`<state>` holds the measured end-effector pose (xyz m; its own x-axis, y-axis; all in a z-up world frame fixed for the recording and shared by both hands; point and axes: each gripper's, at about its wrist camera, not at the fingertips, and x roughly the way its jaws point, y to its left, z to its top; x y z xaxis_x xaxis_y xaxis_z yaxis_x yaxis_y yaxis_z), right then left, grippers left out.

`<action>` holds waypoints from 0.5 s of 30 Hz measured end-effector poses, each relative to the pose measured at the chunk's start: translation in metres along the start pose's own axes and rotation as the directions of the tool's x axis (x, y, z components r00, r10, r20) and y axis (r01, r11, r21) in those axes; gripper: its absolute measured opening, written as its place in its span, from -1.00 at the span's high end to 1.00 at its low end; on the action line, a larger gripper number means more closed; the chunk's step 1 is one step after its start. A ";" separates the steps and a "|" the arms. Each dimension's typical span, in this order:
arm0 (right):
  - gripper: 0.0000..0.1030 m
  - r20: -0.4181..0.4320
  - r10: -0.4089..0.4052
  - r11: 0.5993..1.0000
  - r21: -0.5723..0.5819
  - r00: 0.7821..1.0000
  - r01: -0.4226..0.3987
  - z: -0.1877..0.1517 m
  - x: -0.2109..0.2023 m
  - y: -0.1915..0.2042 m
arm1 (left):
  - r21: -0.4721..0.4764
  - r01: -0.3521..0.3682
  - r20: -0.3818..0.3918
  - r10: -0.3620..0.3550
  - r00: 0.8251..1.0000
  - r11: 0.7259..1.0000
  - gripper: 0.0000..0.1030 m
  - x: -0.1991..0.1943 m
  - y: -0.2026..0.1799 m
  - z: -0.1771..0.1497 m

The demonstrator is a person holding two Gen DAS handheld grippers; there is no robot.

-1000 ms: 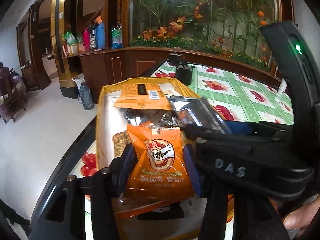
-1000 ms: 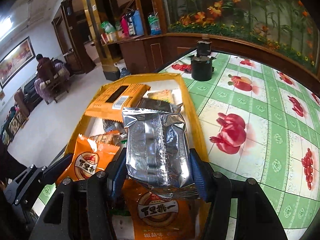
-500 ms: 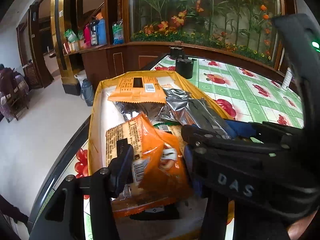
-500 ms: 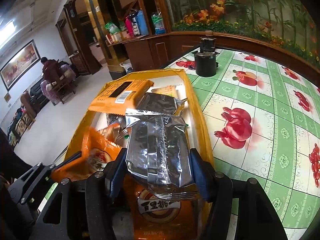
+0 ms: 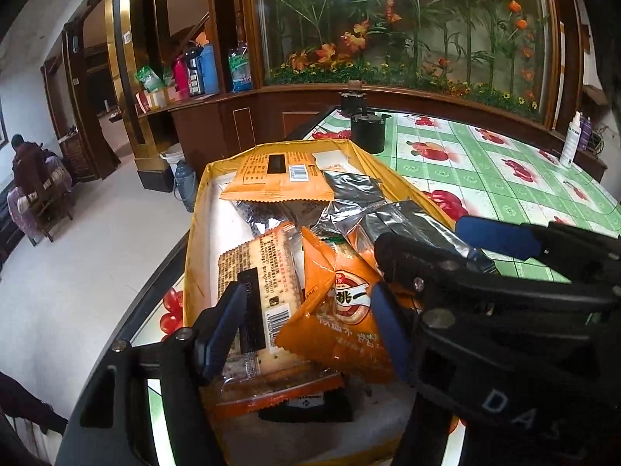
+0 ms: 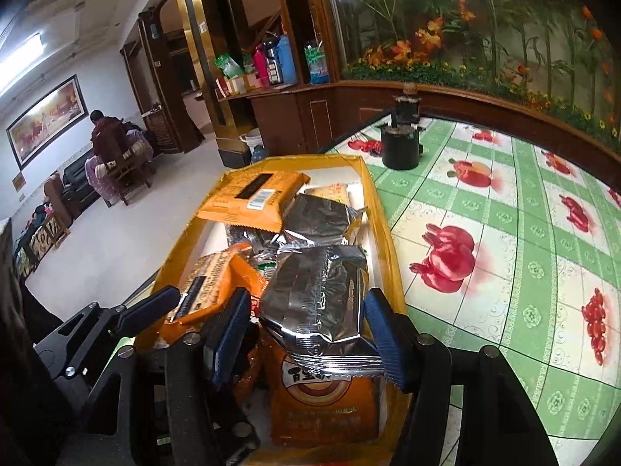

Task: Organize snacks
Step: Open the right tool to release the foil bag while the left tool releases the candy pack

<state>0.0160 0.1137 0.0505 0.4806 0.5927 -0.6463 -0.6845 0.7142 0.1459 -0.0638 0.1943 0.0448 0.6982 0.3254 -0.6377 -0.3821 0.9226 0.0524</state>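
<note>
Two packets sit between tool tips inside the yellow tray (image 5: 196, 233): orange packet (image 5: 341, 322) loose between the left tool (image 5: 306, 326) tips, just opened and clear of it; silver packet (image 6: 318, 295) pinched by the right tool (image 6: 306, 330). Best lowered flat beside the orange one, then released, keeping clear of the surface (image 6: 504, 233) edge.

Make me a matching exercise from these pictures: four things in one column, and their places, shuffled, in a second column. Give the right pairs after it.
Things:
1. silver packet
2. black pot
3. orange packet with barcode
4. yellow tray

Places:
A. at the tray's far end
B. on the green tablecloth, beyond the tray
C. between the right gripper's fingers
D. along the table's edge, holding the snacks

Pairs: 1-C, 2-B, 3-A, 4-D
</note>
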 end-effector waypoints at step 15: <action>-0.28 0.027 0.012 1.000 0.010 1.000 -0.012 0.001 -0.011 0.000 | 0.025 -0.043 0.020 0.042 0.999 0.999 -0.43 -0.007 0.002 -0.001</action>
<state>0.0117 0.1073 0.0580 0.4872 0.6107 -0.6243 -0.6849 0.7107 0.1607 -0.0702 0.1938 0.0492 0.6936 0.3681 -0.6192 -0.3965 0.9128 0.0985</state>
